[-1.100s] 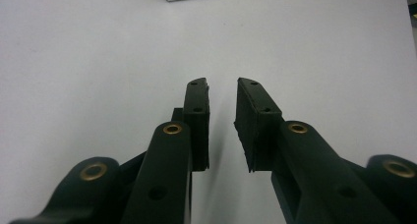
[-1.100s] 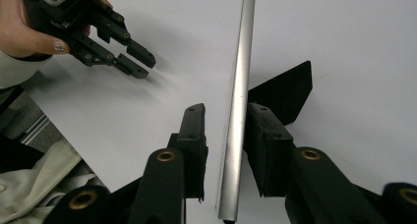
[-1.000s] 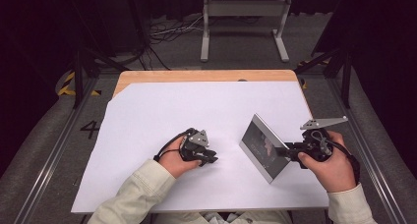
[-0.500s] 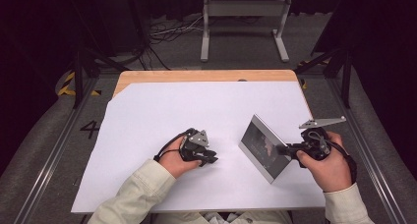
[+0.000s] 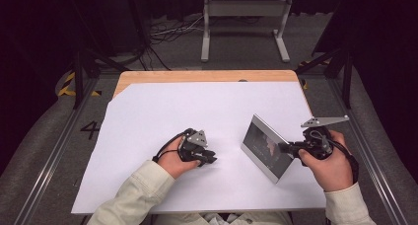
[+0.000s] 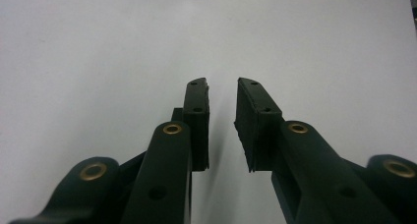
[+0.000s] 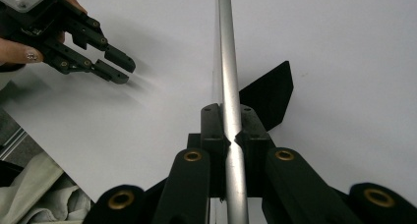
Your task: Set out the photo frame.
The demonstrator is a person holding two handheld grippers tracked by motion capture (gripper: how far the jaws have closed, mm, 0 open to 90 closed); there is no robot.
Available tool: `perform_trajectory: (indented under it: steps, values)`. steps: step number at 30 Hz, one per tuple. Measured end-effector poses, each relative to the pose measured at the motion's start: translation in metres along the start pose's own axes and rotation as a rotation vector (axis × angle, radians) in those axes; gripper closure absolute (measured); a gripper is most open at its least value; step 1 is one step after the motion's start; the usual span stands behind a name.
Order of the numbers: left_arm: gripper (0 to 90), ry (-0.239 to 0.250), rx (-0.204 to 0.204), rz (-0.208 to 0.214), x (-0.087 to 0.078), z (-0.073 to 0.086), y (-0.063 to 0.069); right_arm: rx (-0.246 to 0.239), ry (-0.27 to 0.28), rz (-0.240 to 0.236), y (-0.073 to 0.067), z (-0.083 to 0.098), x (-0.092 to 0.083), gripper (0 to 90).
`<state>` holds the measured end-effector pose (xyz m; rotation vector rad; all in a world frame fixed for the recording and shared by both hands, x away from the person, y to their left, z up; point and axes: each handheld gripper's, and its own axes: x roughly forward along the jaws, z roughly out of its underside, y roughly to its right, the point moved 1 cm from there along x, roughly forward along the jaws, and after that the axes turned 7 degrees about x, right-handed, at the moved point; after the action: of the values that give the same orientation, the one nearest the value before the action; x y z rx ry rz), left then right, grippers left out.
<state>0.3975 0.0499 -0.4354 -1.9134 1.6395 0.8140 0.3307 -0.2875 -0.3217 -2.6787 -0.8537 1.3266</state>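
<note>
Gripping the silver edge of a picture frame point(image 5: 266, 148), our right gripper point(image 5: 288, 147) has just been closing its jaws, and in the right gripper view they now press on the metal rim point(image 7: 230, 111) from both sides. Seen from above, the frame stands tilted on its lower edge on the white sheet point(image 5: 197, 111) that covers the wooden table point(image 5: 197, 76), at about four o'clock from the sheet's middle, its dark glass facing nine o'clock. A black prop point(image 7: 268, 94) sticks out behind it. Our left gripper point(image 5: 209, 158) rests on the sheet at about six o'clock, well apart from the frame, jaws slightly parted and holding nothing between them.
</note>
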Motion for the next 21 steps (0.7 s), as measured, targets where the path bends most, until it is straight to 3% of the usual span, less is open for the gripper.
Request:
perform_trajectory:
  steps: [10, 21]
  values:
    - [75.1, 0.010, -0.055, -0.053, -0.020, 0.022, -0.002, -0.064, -0.004, -0.051, -0.004, -0.014, 0.002, 84.4]
    - [73.2, 0.046, -0.155, -0.106, -0.050, 0.053, -0.007, -0.154, -0.018, -0.131, -0.006, -0.034, 0.012, 84.4]
